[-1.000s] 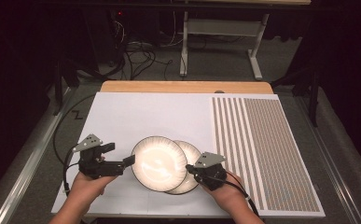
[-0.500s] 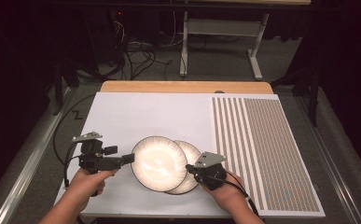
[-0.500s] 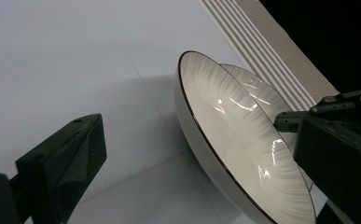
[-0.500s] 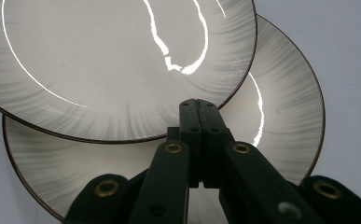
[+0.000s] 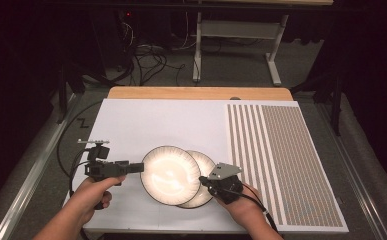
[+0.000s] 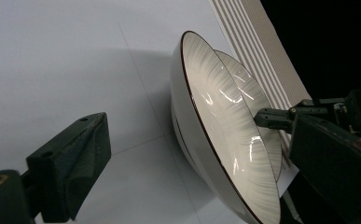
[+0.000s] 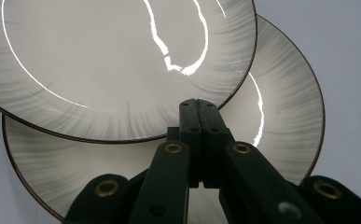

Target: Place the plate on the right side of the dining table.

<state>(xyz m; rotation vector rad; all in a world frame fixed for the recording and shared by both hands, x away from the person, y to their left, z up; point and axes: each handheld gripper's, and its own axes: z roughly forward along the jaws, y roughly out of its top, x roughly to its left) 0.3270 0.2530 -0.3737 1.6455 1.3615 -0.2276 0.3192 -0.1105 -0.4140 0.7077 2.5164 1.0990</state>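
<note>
White glazed plates, two of them, both with grey brushed streaks toward a thin dark rim. The upper plate [image 5: 170,175] sits overlapping the lower plate [image 5: 201,172], covering its left part, so the lower one peeks out at roughly 3 o'clock from under it. They're on the white table sheet [image 5: 146,125], near the front edge, a bit left of centre.

Left gripper [image 5: 133,167] is at the upper plate's 9 o'clock, lying about level and pointing right at the rim. Its jaws are standing wide and have just been closing a little. In the left gripper view the upper plate [image 6: 225,140] rim sits in the gap between the two jaws, but neither pad is pressing on it, so nothing is gripped there yet. That view shows the plate seen nearly edge-on, with the lower plate [image 6: 257,107] behind it.

Right gripper [image 5: 204,183] is at about 4 o'clock of the upper plate, over the lower plate's front part. In the right gripper view its jaws are squeezed fully together, tips right at the upper plate's [image 7: 113,60] edge, above the lower plate [image 7: 285,107]. I can't see anything pinched between them, and can't tell whether the tips actually touch a plate.

Farther out, at 3 o'clock from the plates, there's a striped mat [image 5: 281,160] covering the right side of the table, and a wooden table edge [image 5: 196,93] runs along the far side at 12 o'clock.
</note>
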